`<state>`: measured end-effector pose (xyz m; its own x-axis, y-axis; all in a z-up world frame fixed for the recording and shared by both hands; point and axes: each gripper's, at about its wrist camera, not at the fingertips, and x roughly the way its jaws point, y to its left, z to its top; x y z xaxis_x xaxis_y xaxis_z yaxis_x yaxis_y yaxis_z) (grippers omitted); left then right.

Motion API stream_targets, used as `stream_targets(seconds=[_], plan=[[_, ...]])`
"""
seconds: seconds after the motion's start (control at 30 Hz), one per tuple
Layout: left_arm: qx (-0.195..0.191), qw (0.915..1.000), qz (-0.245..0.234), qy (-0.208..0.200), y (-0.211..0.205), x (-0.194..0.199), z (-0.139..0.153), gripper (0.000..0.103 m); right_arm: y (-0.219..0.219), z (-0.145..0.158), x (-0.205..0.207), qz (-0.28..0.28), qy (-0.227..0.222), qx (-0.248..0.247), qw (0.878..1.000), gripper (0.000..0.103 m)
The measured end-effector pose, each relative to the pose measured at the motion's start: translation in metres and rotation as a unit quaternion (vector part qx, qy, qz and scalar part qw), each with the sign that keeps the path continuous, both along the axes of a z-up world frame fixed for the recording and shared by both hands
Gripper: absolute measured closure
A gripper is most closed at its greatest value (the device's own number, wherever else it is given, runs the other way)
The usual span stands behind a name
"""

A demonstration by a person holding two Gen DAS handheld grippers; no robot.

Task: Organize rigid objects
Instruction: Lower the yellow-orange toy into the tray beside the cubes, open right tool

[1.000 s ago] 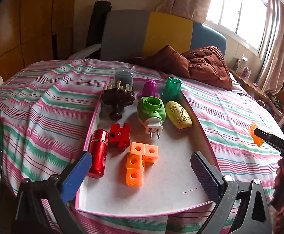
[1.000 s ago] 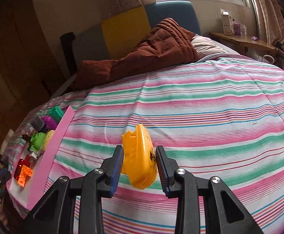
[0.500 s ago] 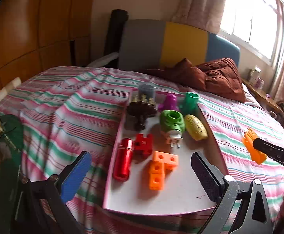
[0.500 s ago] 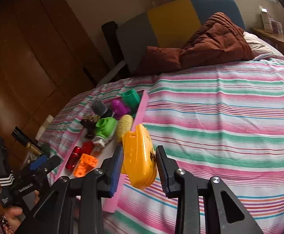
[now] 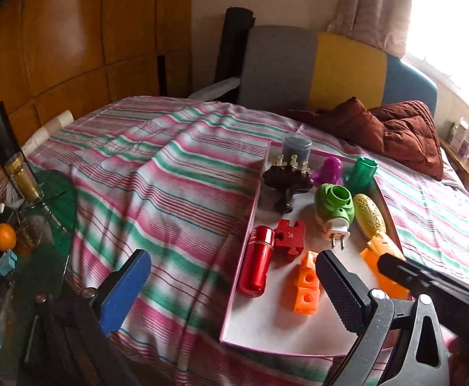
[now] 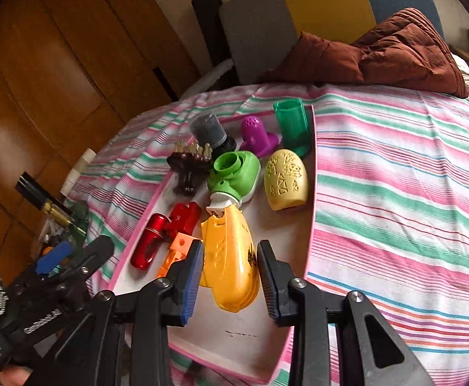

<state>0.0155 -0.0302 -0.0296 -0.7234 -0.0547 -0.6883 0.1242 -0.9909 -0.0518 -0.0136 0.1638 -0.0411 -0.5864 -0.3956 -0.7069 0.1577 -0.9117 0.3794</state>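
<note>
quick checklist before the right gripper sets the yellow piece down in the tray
1. Grip: right gripper is shut on the yellow piece - ok.
2. Position: the piece hangs over the white tray, inside its pink rim - ok.
3. Landing spot: bare tray floor lies below, in front of the cream egg - ok.
4. Neighbours: the piece's tip overlaps the green plug in view; contact - cannot tell.
5. Left gripper is open, empty, near the tray's front corner, by the orange cubes - ok.
</note>
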Motion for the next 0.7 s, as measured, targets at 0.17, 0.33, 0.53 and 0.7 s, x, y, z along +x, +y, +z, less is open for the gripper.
stream_targets(seconds=[0.17,0.33,0.53,0.7], plan=[[0.011,0.9999,0.003,-0.005,-0.005,0.000,0.000,0.000,-0.010,-0.009,-0.005,-0.011,-0.004,0.035,0.999,0.069],[0.010,0.9999,0.000,-0.001,-0.003,0.000,0.002,0.000,-0.012,-0.014,-0.009,-0.017,-0.006,0.049,0.999,0.069],[0.018,0.9998,-0.004,0.007,-0.003,0.002,0.006,0.000,-0.015,-0.017,-0.011,-0.018,-0.003,0.066,0.998,0.069],[0.021,0.9997,-0.006,0.009,-0.003,0.003,0.007,0.000,-0.016,-0.020,-0.011,-0.019,-0.014,0.068,0.997,0.069]])
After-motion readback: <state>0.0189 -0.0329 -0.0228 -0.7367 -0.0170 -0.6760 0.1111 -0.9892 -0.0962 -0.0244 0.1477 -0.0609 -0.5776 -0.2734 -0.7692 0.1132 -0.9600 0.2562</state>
